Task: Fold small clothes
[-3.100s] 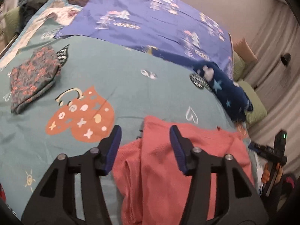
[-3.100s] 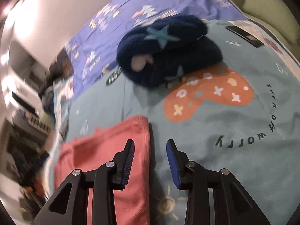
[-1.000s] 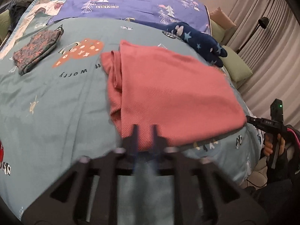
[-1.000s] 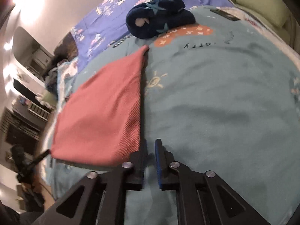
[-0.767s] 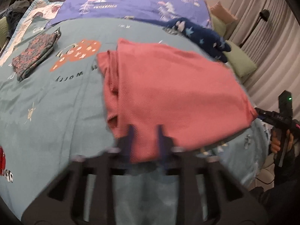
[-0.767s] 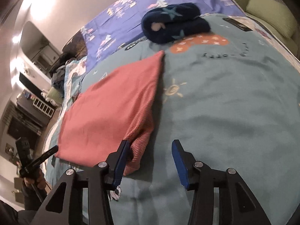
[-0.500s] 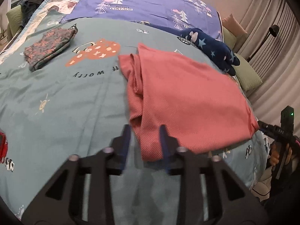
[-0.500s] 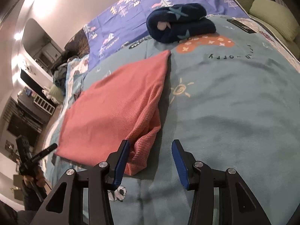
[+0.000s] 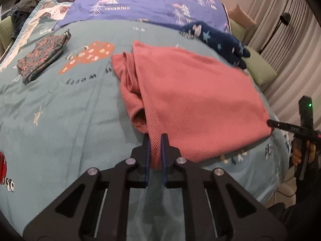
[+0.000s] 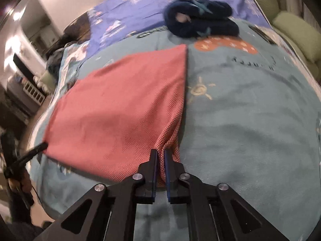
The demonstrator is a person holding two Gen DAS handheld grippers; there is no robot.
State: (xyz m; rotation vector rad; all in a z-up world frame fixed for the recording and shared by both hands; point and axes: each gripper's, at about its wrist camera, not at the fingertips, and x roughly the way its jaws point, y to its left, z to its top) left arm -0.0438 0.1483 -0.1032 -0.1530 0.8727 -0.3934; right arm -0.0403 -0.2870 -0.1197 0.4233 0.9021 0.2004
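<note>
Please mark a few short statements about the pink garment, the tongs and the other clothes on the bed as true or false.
1. The left tongs grip a near corner of the pink garment. True; they are closing on the fabric between them.
2. The right tongs hang empty above the bedspread. False: they are shut on the garment's other near corner.
3. The dark blue starred garment lies on top of the pink one. False: it lies beyond its far edge.
4. A folded floral garment lies apart, left of the pink one. True.
</note>
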